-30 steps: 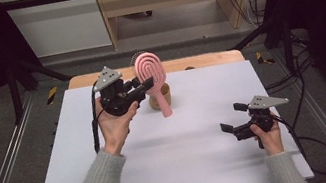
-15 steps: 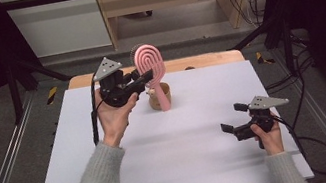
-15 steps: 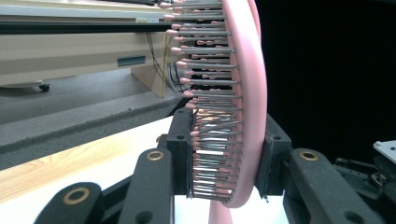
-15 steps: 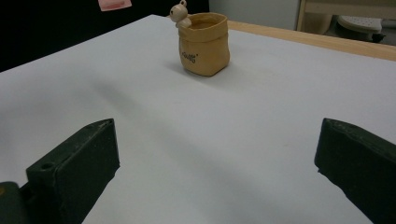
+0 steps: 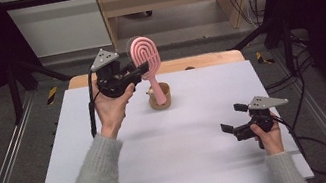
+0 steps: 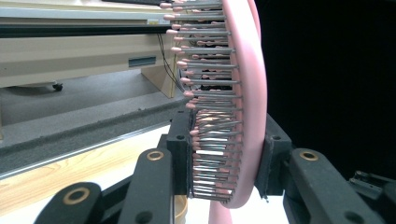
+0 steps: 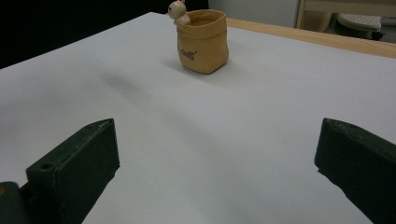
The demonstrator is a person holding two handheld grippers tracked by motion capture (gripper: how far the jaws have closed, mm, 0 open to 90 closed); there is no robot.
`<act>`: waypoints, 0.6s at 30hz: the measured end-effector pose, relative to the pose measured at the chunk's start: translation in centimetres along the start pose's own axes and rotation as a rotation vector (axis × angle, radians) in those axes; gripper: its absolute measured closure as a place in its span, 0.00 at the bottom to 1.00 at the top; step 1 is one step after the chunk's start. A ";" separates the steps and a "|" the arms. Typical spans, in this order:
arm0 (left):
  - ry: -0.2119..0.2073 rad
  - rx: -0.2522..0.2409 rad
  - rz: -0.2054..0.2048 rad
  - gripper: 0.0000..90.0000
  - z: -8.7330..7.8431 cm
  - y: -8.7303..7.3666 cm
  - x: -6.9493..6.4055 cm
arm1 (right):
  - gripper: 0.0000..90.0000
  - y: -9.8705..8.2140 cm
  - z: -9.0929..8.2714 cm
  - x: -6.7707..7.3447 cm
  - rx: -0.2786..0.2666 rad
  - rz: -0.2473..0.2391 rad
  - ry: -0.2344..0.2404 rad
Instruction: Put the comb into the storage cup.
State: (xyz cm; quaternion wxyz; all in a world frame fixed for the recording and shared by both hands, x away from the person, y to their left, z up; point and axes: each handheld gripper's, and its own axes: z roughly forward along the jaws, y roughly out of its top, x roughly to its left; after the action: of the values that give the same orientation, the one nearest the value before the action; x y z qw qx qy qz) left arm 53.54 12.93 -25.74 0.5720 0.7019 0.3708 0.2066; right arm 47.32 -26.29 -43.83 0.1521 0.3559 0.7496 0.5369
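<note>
One pink hairbrush (image 5: 144,56), one small tan pot (image 5: 159,97) and two grippers are on view, all over a single white table (image 5: 188,158).

The left gripper (image 5: 142,67) is held up above the far left part of the table, its fingers (image 6: 180,154) closed on the hairbrush. In the left gripper view the brush head stands on edge between them: one finger presses on the tips of the bristles at the left, the other lies against the smooth pink back at the right. The grip is on the lower part of the head, and the rest of the head rises well above the fingers. From the high view the brush is nearly upright, slightly tilted, with its handle reaching down to the tan pot; whether the handle end is inside the pot or just above its rim cannot be told.

The pot stands on the far middle of the table, just right of the left hand (image 5: 110,108). It is shaped like a little sack, with a small animal figure (image 7: 178,11) perched on its rim and some dark lettering on its side.

The right gripper (image 5: 233,118) is low over the near right part of the table, well apart from the pot. Its fingers (image 7: 77,165) are spread wide with nothing between them, pointing toward the pot.
</note>
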 end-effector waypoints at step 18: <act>0.020 0.011 0.015 0.71 2.1 1.1 0.3 | 0.00 -0.1 0.1 0.0 0.007 -0.002 -0.001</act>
State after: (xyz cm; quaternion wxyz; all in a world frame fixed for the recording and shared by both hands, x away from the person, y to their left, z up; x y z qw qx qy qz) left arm 55.61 11.70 -25.26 0.5629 0.7055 0.3724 0.2159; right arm 47.35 -26.25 -43.91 0.1518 0.3558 0.7518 0.5341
